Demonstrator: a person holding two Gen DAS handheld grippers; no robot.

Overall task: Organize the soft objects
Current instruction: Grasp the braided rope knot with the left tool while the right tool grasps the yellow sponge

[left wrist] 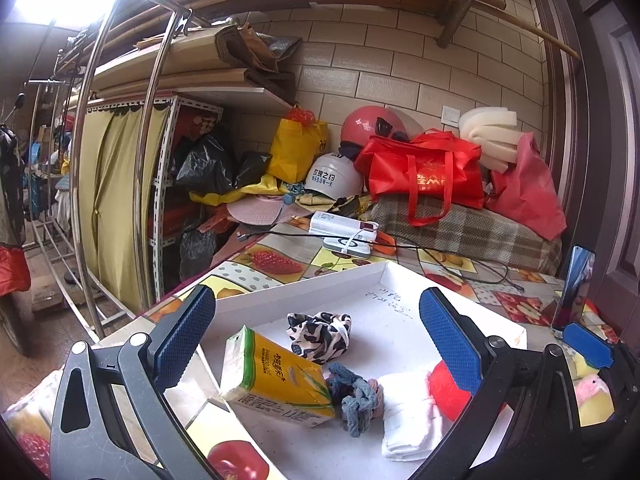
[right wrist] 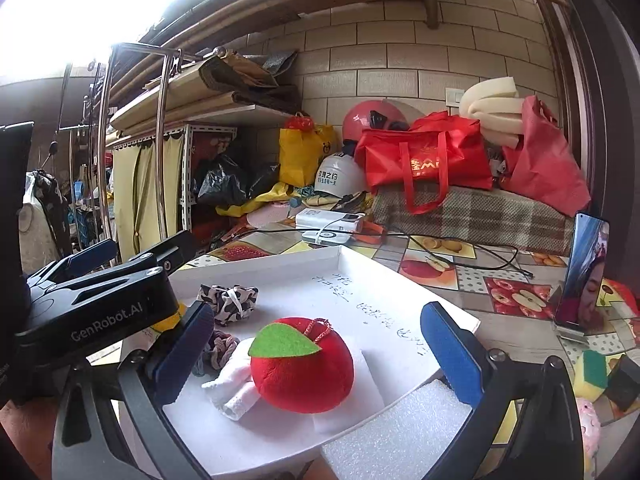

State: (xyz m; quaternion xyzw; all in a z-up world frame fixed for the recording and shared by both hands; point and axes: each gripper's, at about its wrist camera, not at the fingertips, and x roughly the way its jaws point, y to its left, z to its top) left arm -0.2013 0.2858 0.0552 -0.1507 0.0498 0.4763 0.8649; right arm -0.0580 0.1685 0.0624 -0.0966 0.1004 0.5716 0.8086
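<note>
A shallow white tray (left wrist: 384,280) (right wrist: 344,256) lies on the fruit-print table. In it are a yellow tissue pack (left wrist: 276,380), a black-and-white scrunchie (left wrist: 320,336) (right wrist: 228,302), a grey-pink scrunchie (left wrist: 356,396) (right wrist: 220,350), a folded white cloth (left wrist: 408,412) (right wrist: 236,384) and a red plush apple (right wrist: 304,368) (left wrist: 448,392). My left gripper (left wrist: 318,340) is open above the tissue pack. My right gripper (right wrist: 316,352) is open, its fingers on either side of the apple, not touching it. A white foam block (right wrist: 396,432) lies at the tray's near edge.
A phone on a stand (right wrist: 584,276) stands on the table at right. Power banks and cables (left wrist: 344,232) lie behind the tray. Red bags (left wrist: 424,176), helmets (left wrist: 332,176) and a plaid cushion (left wrist: 472,232) crowd the back. Plush toys (right wrist: 592,372) sit at the right edge.
</note>
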